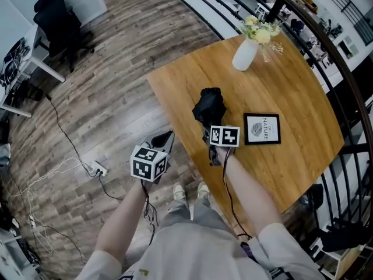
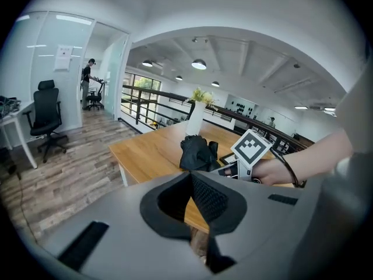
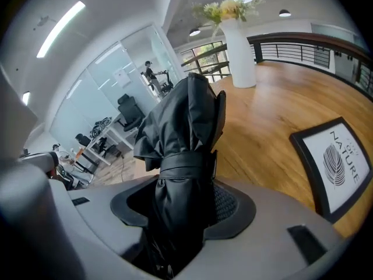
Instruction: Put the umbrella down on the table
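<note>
**A:** What does the right claw [image 3: 186, 198] carry?

**B:** A folded black umbrella [image 3: 183, 133]. The claw's jaws are pinched on its lower part, one pad on each side. A strap [image 3: 182, 163] binds the cloth just above the pads. Everything below the pads, handle included, is hidden inside the claw body.

**A:** Where is the umbrella in relation to the desk [image 1: 291, 86]?

**B:** In the head view it stands over the desk's near-left part, tip pointing away from the person. It is just left of the framed print [image 1: 261, 128], and the white vase [image 1: 245, 54] of flowers [image 1: 259, 31] stands well beyond it. The bundle covers its own underside, so no view shows whether the cloth touches the wood.

**A:** And the left claw [image 2: 189, 182]?

**B:** Its jaw tips are pressed together with nothing between them; only desk wood and floor show through the slit behind them. In the head view it hangs off the desk, over the wooden floor [image 1: 105, 98], beside the near-left edge.

**A:** Is anything cut off or unclear?

**B:** The right gripper view crops the framed print at its right edge. The print's small lettering is only partly legible. In the head view the right claw's jaws are masked by its marker cube and by the umbrella.
</note>
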### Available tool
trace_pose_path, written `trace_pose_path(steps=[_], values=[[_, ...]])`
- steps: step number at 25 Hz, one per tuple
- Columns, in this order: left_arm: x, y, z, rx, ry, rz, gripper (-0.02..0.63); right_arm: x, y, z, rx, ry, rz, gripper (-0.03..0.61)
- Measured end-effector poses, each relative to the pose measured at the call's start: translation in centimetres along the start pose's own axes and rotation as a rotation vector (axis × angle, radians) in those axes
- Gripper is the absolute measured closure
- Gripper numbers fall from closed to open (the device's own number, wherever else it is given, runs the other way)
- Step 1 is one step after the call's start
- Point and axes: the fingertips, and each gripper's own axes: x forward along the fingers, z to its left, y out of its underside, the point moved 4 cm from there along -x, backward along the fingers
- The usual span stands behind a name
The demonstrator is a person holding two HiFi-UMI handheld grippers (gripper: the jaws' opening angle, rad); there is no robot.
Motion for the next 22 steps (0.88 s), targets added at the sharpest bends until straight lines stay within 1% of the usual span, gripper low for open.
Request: trace_pose_path(steps=[3, 5, 7, 9, 11, 13, 15, 19, 22], values=[[0.2, 0.9, -0.1, -0.011, 0.005, 0.025, 0.598, 1.3, 1.7, -0.6, -0.010, 0.018, 0.045, 0.325], [0.2, 1.3, -0.3, -0.014, 0.009, 0.032, 0.598, 1.6, 2.1, -0.8, -0.019, 0.019, 0.045, 0.316], [0.1, 1.4, -0.2, -0.018, 0.010, 0.034, 0.598, 1.6, 2.0, -0.7, -0.038, 0.022, 0.046, 0.305], [0.0, 1.3, 0.0, -0.019, 0.008, 0.034, 0.597, 1.2, 1.5, -0.6, -0.065, 0.033, 0.044, 0.281], [-0.2, 0.8, 0.1, -0.012, 0.005, 0.024, 0.598, 0.2, 0.7, -0.4, -0.089, 0.041, 0.025, 0.276], [-0.6, -0.3, 0.0, -0.001, 0.002, 0.002, 0.598, -1.2, -0.2, -0.3, -0.092, 0.025, -0.008, 0.282], [-1.0, -1.5, -0.3, 0.019, 0.001, -0.024, 0.598, -3.1, -1.4, 0.2, -0.100, -0.004, -0.054, 0.328], [-2.7, -4.4, -0.7, 0.100, -0.007, -0.072, 0.597, -8.0, -4.8, 3.0, -0.188, -0.077, -0.180, 0.382], [-4.7, -7.7, -1.1, 0.142, -0.016, -0.140, 0.597, -12.8, -7.7, 5.3, -0.226, -0.122, -0.291, 0.420]])
